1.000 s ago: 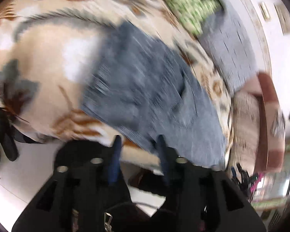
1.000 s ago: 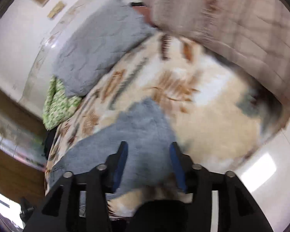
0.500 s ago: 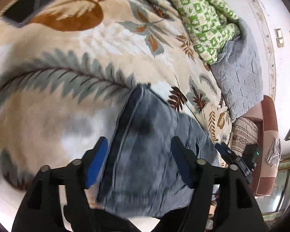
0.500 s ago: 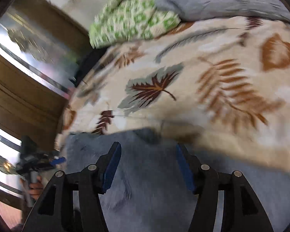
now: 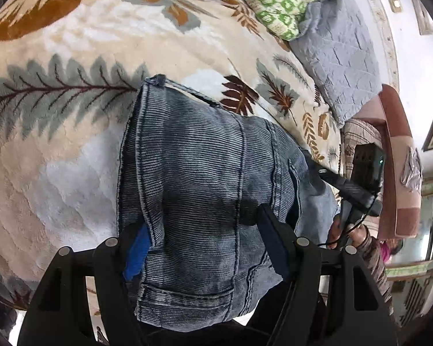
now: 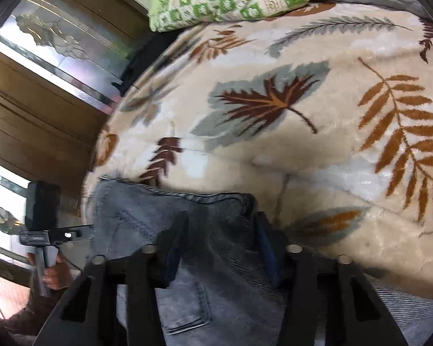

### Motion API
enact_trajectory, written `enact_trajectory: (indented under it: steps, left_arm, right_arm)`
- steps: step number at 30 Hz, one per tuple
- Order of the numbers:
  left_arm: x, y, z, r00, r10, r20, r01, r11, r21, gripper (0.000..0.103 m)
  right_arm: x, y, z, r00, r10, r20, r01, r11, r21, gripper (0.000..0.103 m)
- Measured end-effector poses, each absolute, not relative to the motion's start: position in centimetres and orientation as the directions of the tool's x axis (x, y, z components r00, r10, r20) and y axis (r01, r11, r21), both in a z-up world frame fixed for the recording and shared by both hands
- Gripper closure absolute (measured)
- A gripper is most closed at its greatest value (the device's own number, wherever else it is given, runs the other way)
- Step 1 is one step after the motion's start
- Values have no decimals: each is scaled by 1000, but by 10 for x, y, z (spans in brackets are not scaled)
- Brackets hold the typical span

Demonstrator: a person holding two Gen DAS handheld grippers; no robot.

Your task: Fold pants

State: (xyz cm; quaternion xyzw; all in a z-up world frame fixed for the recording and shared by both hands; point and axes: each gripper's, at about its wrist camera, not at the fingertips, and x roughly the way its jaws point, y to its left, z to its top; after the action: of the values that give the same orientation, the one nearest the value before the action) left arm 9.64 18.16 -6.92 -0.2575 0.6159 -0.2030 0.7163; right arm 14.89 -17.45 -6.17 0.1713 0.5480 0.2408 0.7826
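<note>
Folded grey-blue denim pants (image 5: 205, 155) lie on a cream leaf-patterned blanket (image 5: 72, 144). My left gripper (image 5: 203, 242) stands wide over their near end. The denim fills the gap between the jaws and its seam overlaps the blue left pad (image 5: 135, 248). In the right wrist view the pants (image 6: 135, 219) lie on the blanket (image 6: 303, 144) at the bottom. My right gripper (image 6: 219, 239) is at their far edge, jaws closing on a rucked-up ridge of denim between the pads. Each view shows the other gripper, held by a hand (image 6: 52, 274), at the pants' side.
A green-and-white quilt (image 5: 277, 0) and a grey quilted pillow (image 5: 340, 54) lie at the far end of the bed. A brown padded headboard (image 5: 395, 144) stands on the right. In the right wrist view a wooden wardrobe with mirrored panels (image 6: 43, 86) stands beyond the bed's left edge.
Both grippers came down onto the pants. The left one spread its jaws wider and now straddles the denim. The right one swung across the bed to the pants' edge and narrowed its fingers on the fabric.
</note>
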Motion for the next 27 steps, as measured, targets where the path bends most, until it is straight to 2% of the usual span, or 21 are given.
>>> enact_trajectory:
  steps: [1, 3, 4, 5, 7, 9, 11, 13, 15, 17, 18, 19, 23, 27]
  left_arm:
    - [96, 183, -68, 159, -609, -777, -37, 783, -621, 38]
    - [92, 187, -58, 186, -616, -766, -35, 775, -632, 38]
    - [87, 189, -52, 218, -598, -771, -19, 787, -616, 38]
    - [85, 189, -50, 238, -570, -787, -16, 807, -590, 38]
    - [87, 183, -60, 221, -493, -842, -29, 859, -511, 38]
    - [87, 184, -69, 195, -493, -848, -73, 855, -514, 40]
    - [79, 191, -58, 224, -495, -840, -83, 848, -523, 40]
    - [67, 201, -41, 277, -486, -829, -84, 847, -525, 41]
    - [49, 208, -25, 309, -507, -805, -66, 832, -550, 40]
    - [29, 209, -16, 320, -543, -776, -39, 811, -583, 37]
    - [14, 207, -15, 321, -570, -756, -27, 793, -609, 32]
    - [7, 205, -16, 318, -588, -743, -25, 779, -627, 27]
    - [-13, 194, -44, 270, -650, -710, -92, 717, -691, 27]
    - [-13, 185, -66, 256, -712, -654, -193, 625, -756, 27]
  right_arm:
    - [149, -168, -66, 268, 503, -821, -207, 863, 461, 86]
    - [144, -155, -53, 295, 449, -844, -269, 886, 377, 88]
    - [140, -152, -43, 323, 433, -841, -295, 891, 345, 96]
    - [135, -150, -32, 372, 406, -835, -323, 900, 293, 98]
    - [144, -150, -43, 373, 339, -864, -317, 921, 224, 99]
    - [153, -152, -60, 347, 304, -887, -278, 937, 212, 98]
    - [146, -155, -46, 401, 312, -861, -262, 940, 219, 91]
    - [132, -165, -28, 435, 355, -828, -244, 931, 271, 90]
    - [114, -171, -13, 455, 419, -786, -246, 907, 342, 80]
    - [91, -173, -2, 451, 474, -756, -262, 880, 396, 57]
    - [78, -172, 0, 440, 494, -749, -270, 869, 414, 54]
    - [68, -166, -1, 431, 514, -742, -280, 857, 432, 52]
    - [24, -149, -15, 350, 594, -725, -310, 803, 508, 52]
    - [-2, -107, -28, 279, 576, -768, -415, 794, 444, 52]
